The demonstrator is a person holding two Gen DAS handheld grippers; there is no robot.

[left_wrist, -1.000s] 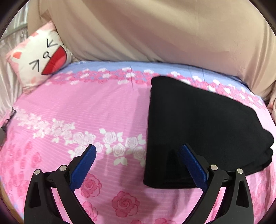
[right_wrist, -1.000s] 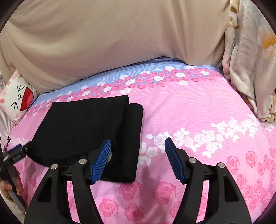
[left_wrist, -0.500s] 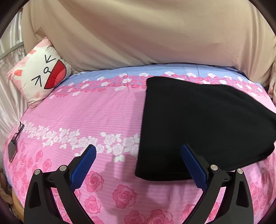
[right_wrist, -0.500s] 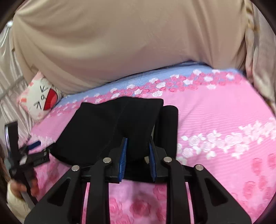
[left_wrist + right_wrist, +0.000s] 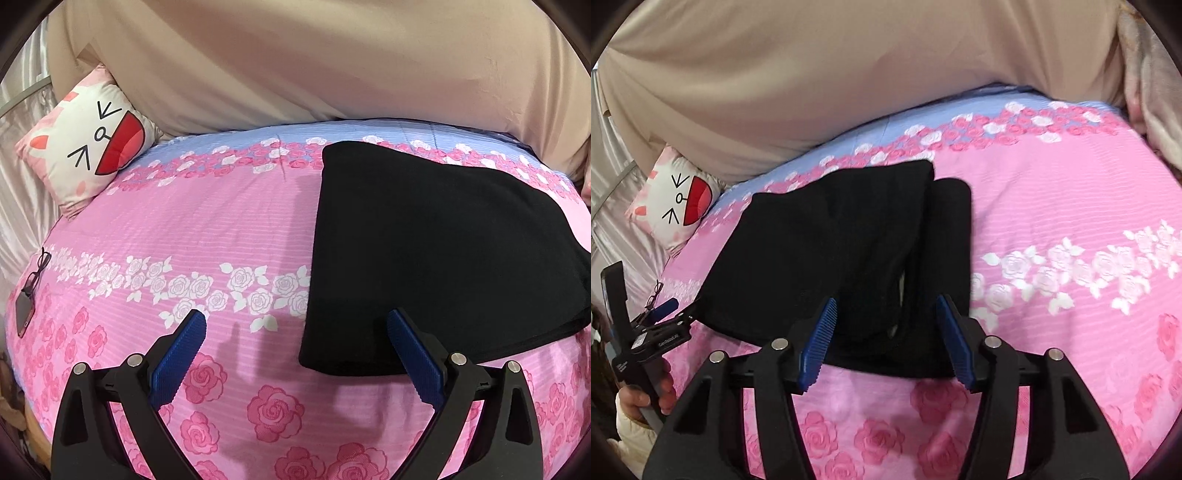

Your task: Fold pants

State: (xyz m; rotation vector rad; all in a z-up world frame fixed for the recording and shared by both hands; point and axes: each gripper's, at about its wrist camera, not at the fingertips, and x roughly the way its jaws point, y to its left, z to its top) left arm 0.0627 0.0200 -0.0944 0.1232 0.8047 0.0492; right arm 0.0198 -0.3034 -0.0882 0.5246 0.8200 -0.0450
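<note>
The black pants [image 5: 436, 251] lie folded into a thick rectangle on the pink rose bedsheet [image 5: 184, 221]. My left gripper [image 5: 295, 317] is open wide just above the sheet at the pants' near left corner, with its right pad over the black cloth's edge. In the right wrist view the pants [image 5: 831, 243] show a narrow folded strip along their right side. My right gripper [image 5: 886, 301] hovers at their near edge. Its jaws are opening, with black cloth seen between the pads but not pressed. The left gripper [image 5: 677, 310] and the hand [image 5: 639, 398] holding it show at the far left.
A cat-face pillow [image 5: 88, 147] leans at the back left against a beige cover [image 5: 295, 55]. Glasses [image 5: 37, 266] and a phone [image 5: 23, 310] lie at the bed's left edge. A floral cloth [image 5: 1145, 74] hangs at the right.
My right gripper slid left over the pants' near edge, pinched nearly shut half a second ago, and its jaws have now spread apart again. The left gripper stayed open and barely moved.
</note>
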